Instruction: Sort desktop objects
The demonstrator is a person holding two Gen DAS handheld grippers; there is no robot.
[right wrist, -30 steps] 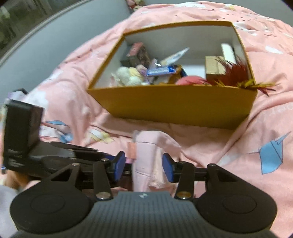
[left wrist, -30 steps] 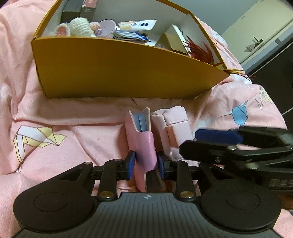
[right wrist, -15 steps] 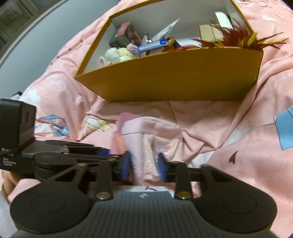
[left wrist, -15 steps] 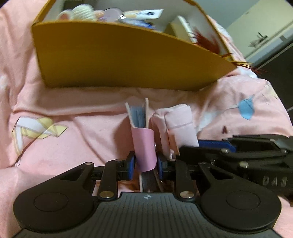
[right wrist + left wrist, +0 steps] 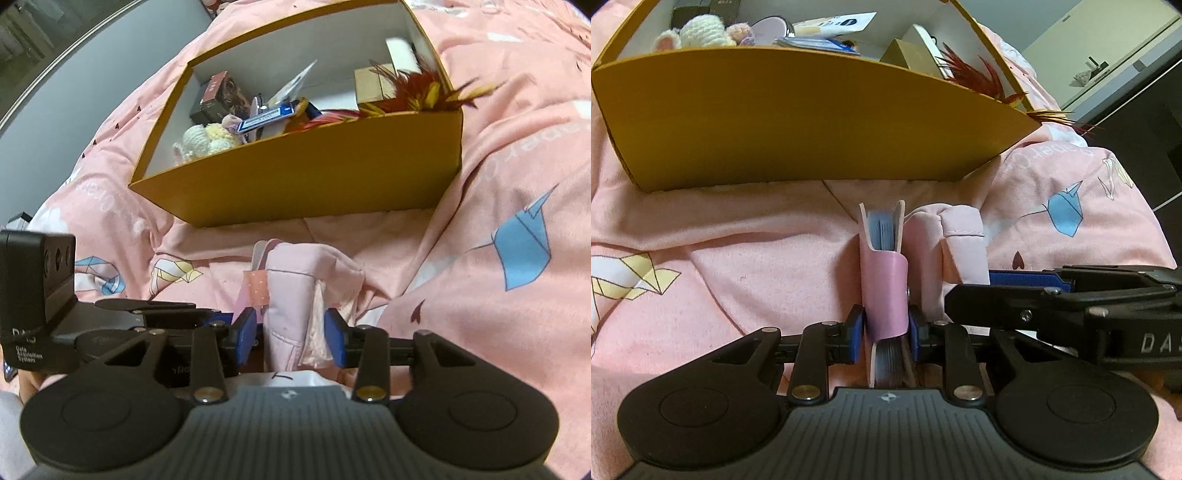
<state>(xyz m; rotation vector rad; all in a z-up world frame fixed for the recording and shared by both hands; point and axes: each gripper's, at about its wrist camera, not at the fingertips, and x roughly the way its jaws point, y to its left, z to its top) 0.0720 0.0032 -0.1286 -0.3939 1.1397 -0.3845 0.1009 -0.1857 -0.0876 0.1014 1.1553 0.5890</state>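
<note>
The left gripper (image 5: 885,328) has its jaws clamped on a pink notebook (image 5: 884,291) with blue page edges, held on edge over the pink bedspread (image 5: 738,266) in front of the yellow box (image 5: 798,122). Just beside it, the right gripper (image 5: 291,334) straddles a pink pouch (image 5: 291,306), its jaws opening and the pads standing clear of the fabric. The box holds a crocheted toy (image 5: 207,142), cards, small cartons and red feathers (image 5: 421,92).

A pink bedspread (image 5: 746,266) covers the bed, printed with a blue paper-crane figure (image 5: 1065,210), a yellow one (image 5: 631,280) and small dark hearts (image 5: 1017,259). Beyond it stand a pale cabinet (image 5: 1108,48) and a grey wall (image 5: 92,66).
</note>
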